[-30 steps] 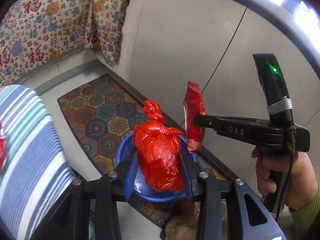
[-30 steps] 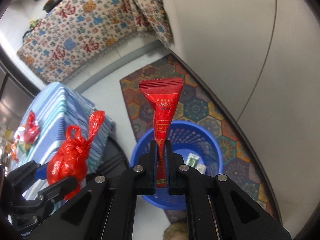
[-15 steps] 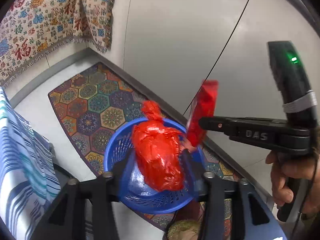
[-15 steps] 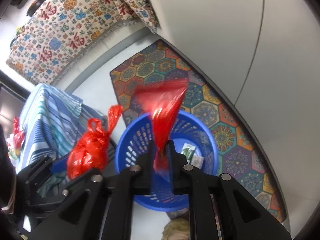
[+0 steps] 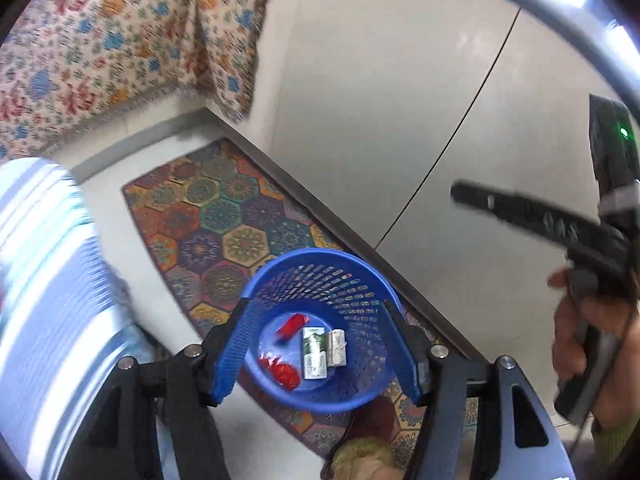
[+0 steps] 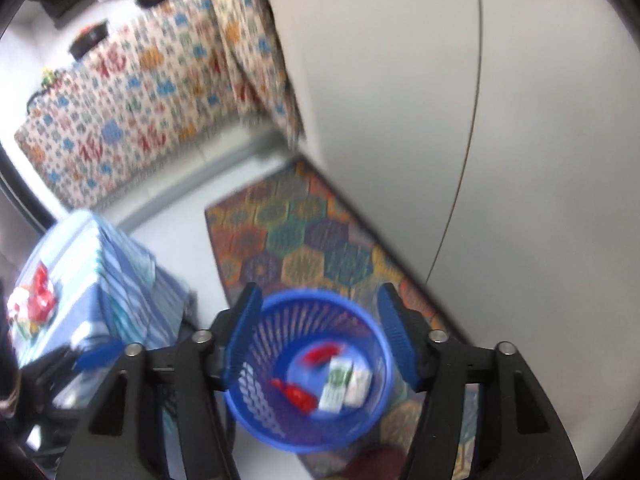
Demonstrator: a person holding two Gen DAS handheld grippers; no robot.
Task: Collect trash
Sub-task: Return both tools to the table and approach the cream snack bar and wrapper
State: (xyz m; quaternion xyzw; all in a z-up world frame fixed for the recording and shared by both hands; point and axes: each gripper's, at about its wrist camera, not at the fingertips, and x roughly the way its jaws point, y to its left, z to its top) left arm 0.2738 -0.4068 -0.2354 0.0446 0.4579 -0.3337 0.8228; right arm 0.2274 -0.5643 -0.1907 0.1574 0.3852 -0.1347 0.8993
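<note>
A blue mesh basket (image 5: 352, 292) stands on the patterned rug below both grippers. At its bottom lie a tied red plastic bag (image 5: 285, 372), a red snack wrapper (image 5: 292, 324) and white-green packets (image 5: 318, 348). My left gripper (image 5: 320, 348) hangs over the basket with its jaws opening and nothing between them. My right gripper (image 6: 320, 334) is also above the basket (image 6: 256, 392), jaws opening and empty. The red wrapper (image 6: 320, 354) and red bag (image 6: 296, 396) show blurred in the right wrist view. In the left wrist view the right gripper (image 5: 458, 193) reaches in from the right, held by a hand (image 5: 580, 340).
A hexagon-patterned rug (image 5: 216, 216) lies along a grey wall (image 5: 380, 100). A blue striped cloth (image 6: 84, 280) covers a table at the left, with more red trash (image 6: 40, 292) on it. A floral cloth (image 5: 100, 48) hangs behind. A furry slipper (image 5: 360, 460) sits near the basket.
Both grippers have opened. The red bag dropped from the left one and the red wrapper from the right one, both into the blue basket. The right gripper has risen.
</note>
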